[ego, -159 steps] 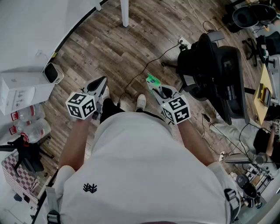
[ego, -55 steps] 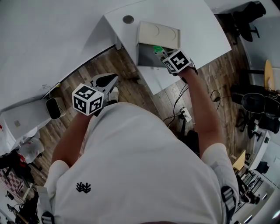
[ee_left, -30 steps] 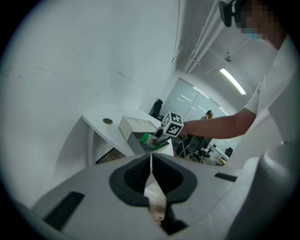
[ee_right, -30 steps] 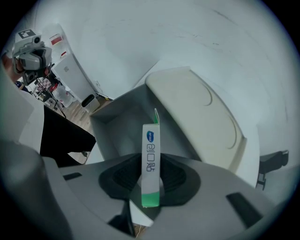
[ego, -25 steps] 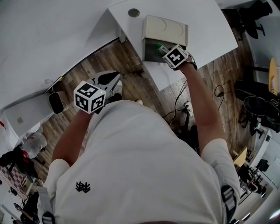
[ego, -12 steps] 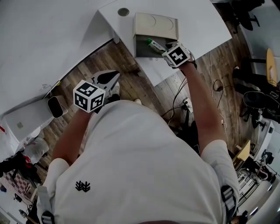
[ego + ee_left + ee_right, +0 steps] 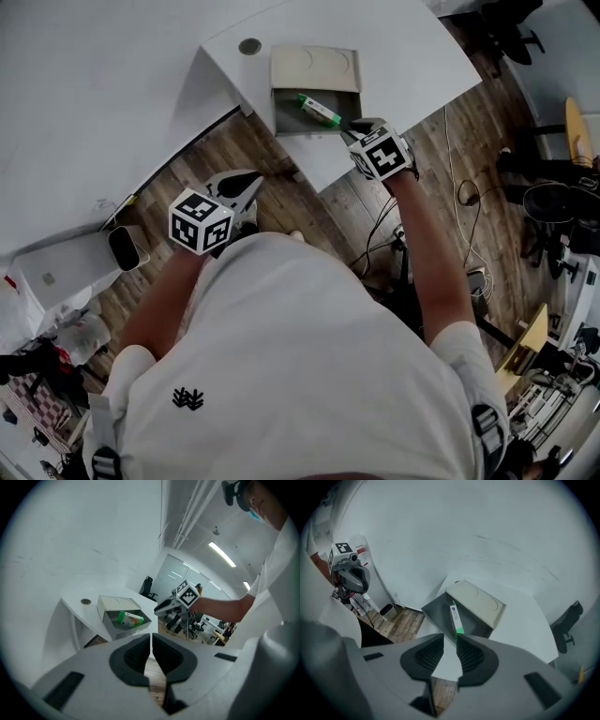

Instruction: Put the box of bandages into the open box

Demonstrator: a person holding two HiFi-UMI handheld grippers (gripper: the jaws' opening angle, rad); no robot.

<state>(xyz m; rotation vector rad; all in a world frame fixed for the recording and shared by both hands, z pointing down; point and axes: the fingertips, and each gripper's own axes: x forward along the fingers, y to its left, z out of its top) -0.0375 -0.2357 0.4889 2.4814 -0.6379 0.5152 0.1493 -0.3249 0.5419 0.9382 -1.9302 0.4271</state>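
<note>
- The right gripper (image 7: 450, 639) is closing its jaws, and nothing is sitting between them; only the bare white table (image 7: 525, 616) is showing through the gap.
- The box of bandages (image 7: 456, 618) is lying just ahead of the right jaws' tips. Its green end is pointing back at them and its long side is running away from them. Neither pad is touching it.
- That box of bandages is resting inside the open box (image 7: 433, 609), lying slantwise across the grey interior.
- The open box is sitting on the table straight ahead of the right jaws. Its beige lid (image 7: 477, 601) is folded back on the side farthest from them.
- The left gripper (image 7: 151, 641) is holding its jaws pressed together, with only a thin slit showing between the dark pads and nothing caught there.
- The left gripper is hanging low over the wooden floor (image 7: 253, 141), well apart from the table.
- From the left jaws, the open box with the bandages is showing ahead and a little to the left. The right gripper is reaching in ahead and a little to the right.
- A small round cap (image 7: 249, 46) is sitting on the tabletop beyond the open box, on the left-hand side as the right jaws are facing.
</note>
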